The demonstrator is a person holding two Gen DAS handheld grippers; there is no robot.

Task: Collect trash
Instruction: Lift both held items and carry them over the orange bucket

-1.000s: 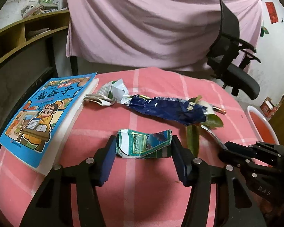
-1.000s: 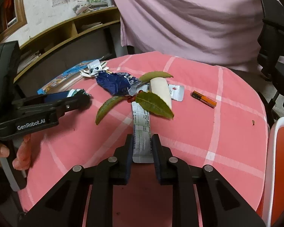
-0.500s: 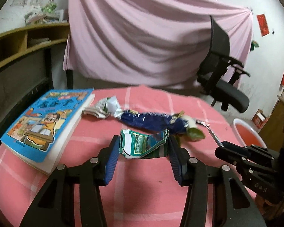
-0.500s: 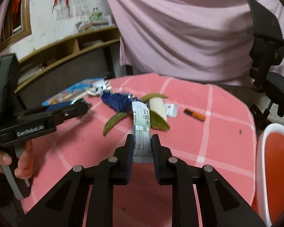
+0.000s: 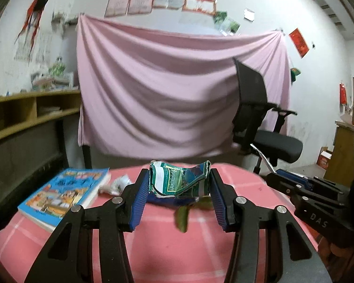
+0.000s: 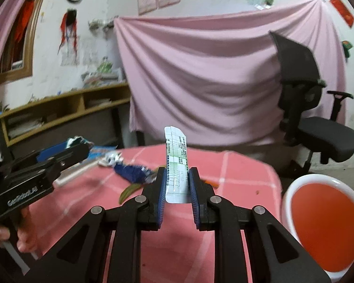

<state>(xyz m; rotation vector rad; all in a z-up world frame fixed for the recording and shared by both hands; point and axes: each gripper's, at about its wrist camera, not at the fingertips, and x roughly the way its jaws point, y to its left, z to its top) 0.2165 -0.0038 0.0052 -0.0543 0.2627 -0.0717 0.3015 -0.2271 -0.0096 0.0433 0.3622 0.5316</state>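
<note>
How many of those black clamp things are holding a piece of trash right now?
2. The left gripper pinches a crumpled green carton above the pink table; the right gripper holds a white printed strip upright near the red bin.

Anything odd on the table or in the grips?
Loose trash remains on the pink table: blue wrapper, leaf, crumpled paper. The green carton in the left hand-held gripper is crushed and torn.

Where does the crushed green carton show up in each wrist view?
Left wrist: crushed green carton at centre, clamped in the left gripper.
Right wrist: only a torn white-green edge peeks past the left gripper at far left.
Shared landmark: black office chair.
</note>
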